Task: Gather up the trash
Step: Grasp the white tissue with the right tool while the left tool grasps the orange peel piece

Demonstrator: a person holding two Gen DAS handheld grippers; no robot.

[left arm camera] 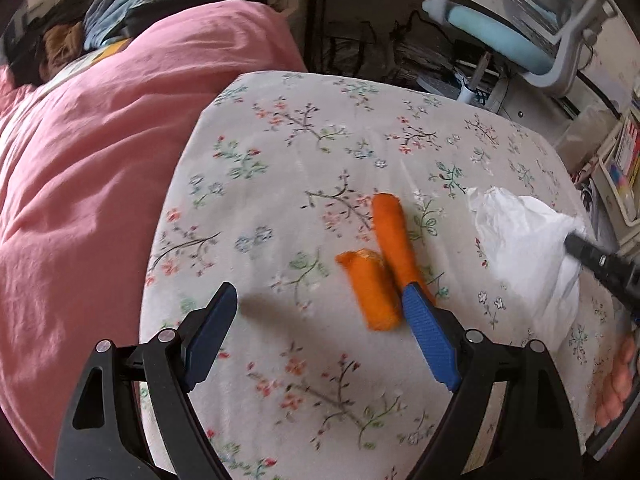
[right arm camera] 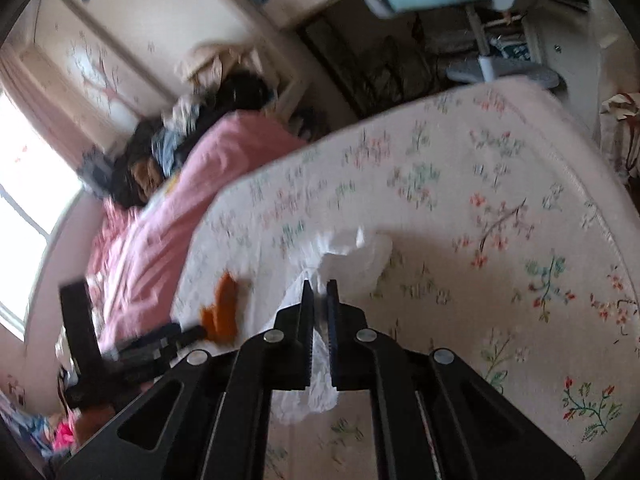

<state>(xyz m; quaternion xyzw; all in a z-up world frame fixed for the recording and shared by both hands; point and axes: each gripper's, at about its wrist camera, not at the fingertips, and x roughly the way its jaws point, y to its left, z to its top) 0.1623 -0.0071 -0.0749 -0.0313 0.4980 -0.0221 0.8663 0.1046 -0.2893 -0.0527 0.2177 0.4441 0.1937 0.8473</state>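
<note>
Hovering left gripper (left arm camera: 320,300) spread wide over 2 orange wrappers (left arm camera: 370,288), right gripper (right arm camera: 320,284) level, clamped on white bag (right arm camera: 352,252)

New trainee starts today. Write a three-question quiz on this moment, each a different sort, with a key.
1. True or false: the left gripper is shut on a carrot piece.
2. What does the right gripper hold? A) white bag B) pink quilt C) chair
3. Fill in: ___ orange pieces lie on the floral sheet.

Key: 1 false, it is open; 2 A; 3 two.
</note>
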